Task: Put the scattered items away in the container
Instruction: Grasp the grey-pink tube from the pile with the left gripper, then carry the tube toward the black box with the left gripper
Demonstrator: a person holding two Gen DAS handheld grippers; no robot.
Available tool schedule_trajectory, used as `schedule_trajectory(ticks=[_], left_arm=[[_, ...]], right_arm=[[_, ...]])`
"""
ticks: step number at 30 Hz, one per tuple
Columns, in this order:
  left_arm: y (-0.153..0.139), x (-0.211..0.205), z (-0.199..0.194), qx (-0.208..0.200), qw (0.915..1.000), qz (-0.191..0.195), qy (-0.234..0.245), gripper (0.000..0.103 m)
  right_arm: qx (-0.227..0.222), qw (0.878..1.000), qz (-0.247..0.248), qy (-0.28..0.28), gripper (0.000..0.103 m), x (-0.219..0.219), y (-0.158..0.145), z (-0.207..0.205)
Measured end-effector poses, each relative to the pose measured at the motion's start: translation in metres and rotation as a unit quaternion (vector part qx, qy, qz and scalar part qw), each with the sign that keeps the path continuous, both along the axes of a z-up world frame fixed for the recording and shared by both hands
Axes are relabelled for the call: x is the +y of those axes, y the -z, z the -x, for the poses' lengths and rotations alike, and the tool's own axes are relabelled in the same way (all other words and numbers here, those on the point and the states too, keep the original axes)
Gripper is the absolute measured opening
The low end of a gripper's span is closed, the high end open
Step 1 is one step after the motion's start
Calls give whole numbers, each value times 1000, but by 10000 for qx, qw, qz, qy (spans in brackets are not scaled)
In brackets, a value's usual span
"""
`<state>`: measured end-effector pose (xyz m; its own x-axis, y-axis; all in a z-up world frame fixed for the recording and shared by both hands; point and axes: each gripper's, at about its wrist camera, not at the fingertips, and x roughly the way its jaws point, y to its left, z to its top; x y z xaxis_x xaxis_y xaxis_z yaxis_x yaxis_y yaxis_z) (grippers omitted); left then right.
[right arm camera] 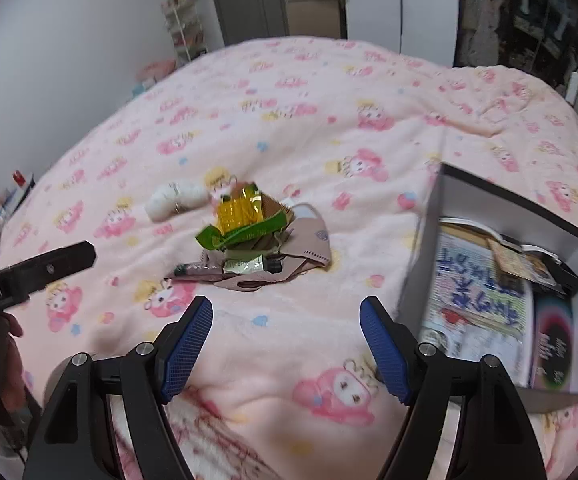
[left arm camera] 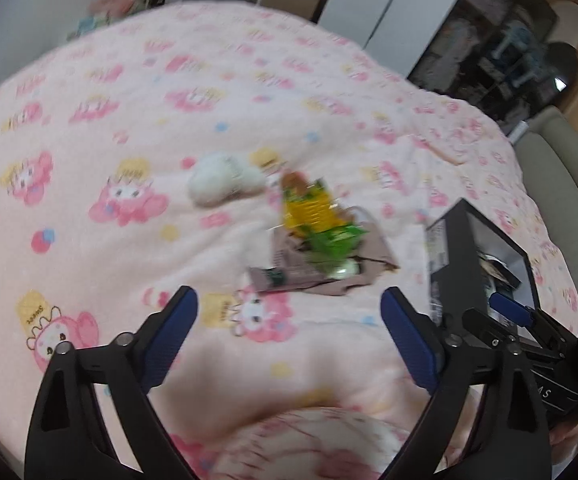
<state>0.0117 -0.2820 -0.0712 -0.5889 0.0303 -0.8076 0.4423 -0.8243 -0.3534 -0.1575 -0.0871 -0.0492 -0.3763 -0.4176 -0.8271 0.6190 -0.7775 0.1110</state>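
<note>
A pile of small items lies on the pink blanket: a yellow-and-green snack packet (right arm camera: pixel 241 220) (left arm camera: pixel 313 212), a pinkish-brown face mask (right arm camera: pixel 289 256) (left arm camera: pixel 321 272), a small tube (right arm camera: pixel 245 267) and a white rolled sock (right arm camera: pixel 175 199) (left arm camera: pixel 221 178) just behind. A black open box (right arm camera: pixel 505 280) (left arm camera: pixel 485 264) with papers and cards inside stands to the right. My left gripper (left arm camera: pixel 289 332) is open and empty, short of the pile. My right gripper (right arm camera: pixel 287 340) is open and empty, between the pile and the box. The right gripper's blue fingertip also shows over the box in the left wrist view.
The pink cartoon-print blanket (right arm camera: pixel 329 128) covers a bed. A white wall, a shelf rack (right arm camera: pixel 183 28) and a wardrobe stand behind it. A beige headboard (left arm camera: pixel 561 184) borders the bed's right side. The left gripper's black body (right arm camera: pixel 29 276) reaches in from the left.
</note>
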Motion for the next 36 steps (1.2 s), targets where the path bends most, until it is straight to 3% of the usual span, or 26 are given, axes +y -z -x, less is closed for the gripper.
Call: schedule_trajectory(ticks=[7, 14, 18, 22, 23, 26, 31, 36], left_arm=[[55, -33, 24, -390, 9981, -470, 42, 65], [98, -43, 59, -607, 9904, -1184, 377, 63], [122, -48, 69, -752, 9795, -1794, 516, 69], [139, -53, 71, -797, 9675, -2350, 491, 69], [140, -52, 71, -794, 9669, -2378, 482, 67], [135, -51, 71, -806, 9682, -2315, 490, 44], [111, -45, 65, -733, 9739, -2102, 452, 45], [69, -21, 47, -486, 9778, -1876, 800, 44]], right_arm=[[-296, 9989, -188, -320, 45, -43, 42, 34], [-743, 9963, -345, -275, 44, -69, 85, 67], [-1024, 9937, -366, -269, 44, -77, 103, 77], [-1333, 9905, -158, -284, 44, -82, 116, 85], [-1476, 9885, -70, -324, 44, -84, 118, 87], [-1588, 9864, 21, -426, 44, -91, 117, 84], [-1549, 9868, 247, -397, 41, -79, 96, 71], [-1321, 9898, 495, -214, 41, -38, 57, 43]])
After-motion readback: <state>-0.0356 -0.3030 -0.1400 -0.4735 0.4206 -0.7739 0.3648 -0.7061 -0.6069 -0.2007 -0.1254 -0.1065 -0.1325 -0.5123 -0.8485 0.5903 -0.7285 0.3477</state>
